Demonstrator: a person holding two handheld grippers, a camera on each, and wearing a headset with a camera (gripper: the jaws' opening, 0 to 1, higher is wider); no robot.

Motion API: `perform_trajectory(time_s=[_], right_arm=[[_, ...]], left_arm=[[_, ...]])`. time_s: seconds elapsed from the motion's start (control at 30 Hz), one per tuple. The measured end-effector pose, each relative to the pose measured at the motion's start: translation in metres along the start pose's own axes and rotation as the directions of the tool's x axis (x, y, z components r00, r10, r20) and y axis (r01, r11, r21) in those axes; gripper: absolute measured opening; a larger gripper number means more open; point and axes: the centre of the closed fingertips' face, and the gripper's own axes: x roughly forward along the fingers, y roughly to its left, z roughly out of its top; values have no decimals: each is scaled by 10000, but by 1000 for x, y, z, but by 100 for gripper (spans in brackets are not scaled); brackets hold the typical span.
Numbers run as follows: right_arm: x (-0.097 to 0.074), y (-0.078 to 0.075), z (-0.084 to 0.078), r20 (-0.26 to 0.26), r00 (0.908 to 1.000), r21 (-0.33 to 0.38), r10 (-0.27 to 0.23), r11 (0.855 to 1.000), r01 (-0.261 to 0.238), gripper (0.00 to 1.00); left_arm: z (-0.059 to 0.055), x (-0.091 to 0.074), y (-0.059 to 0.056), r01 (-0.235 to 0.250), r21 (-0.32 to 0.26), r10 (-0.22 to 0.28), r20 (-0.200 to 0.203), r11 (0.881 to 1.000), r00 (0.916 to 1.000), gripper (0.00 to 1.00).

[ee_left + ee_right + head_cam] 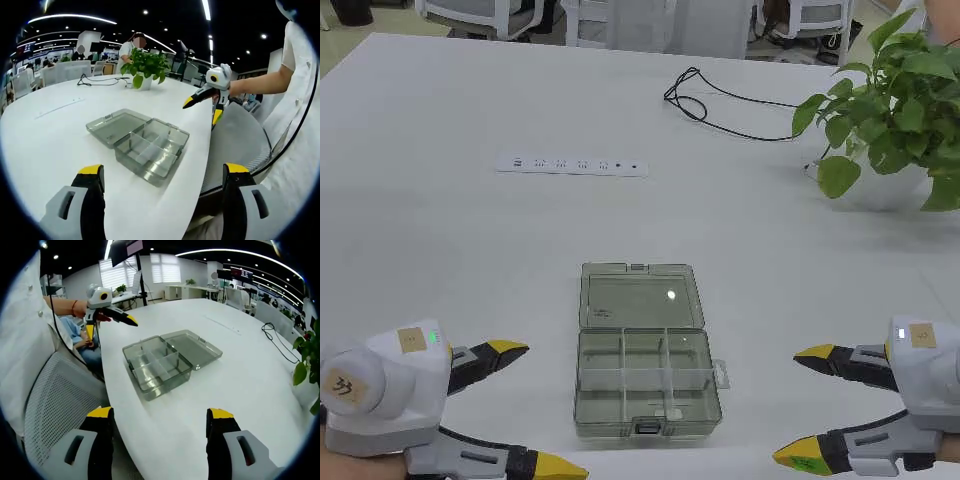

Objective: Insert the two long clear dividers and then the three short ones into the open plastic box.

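Sitting inside the box [605, 428], clear dividers [620, 372] are barely distinguishable.

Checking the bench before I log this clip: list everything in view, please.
table: one, white, under everything
plastic box: one, smoky clear, near the front edge, lid open flat behind the base
dividers: count unclear, clear, standing inside the box base
power strip: one, white, beyond the box to the left
cable: one, black, far side of the table
potted plant: one, green leaves in a white pot, far right
office chairs: at least three, pale, past the table's far edge
left tongs: one, grey with yellow tips, left of the box, open
right tongs: one, same colours, right of the box, open
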Motion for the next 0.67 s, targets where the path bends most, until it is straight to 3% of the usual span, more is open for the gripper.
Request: perform_trajectory(time_s=[0.67], right_arm=[[0,2,6,-91,9999,-236,119,9996,-121,77]], left_arm=[[-2,-2,-1,-43,-19,43,74,10000,10000,100]])
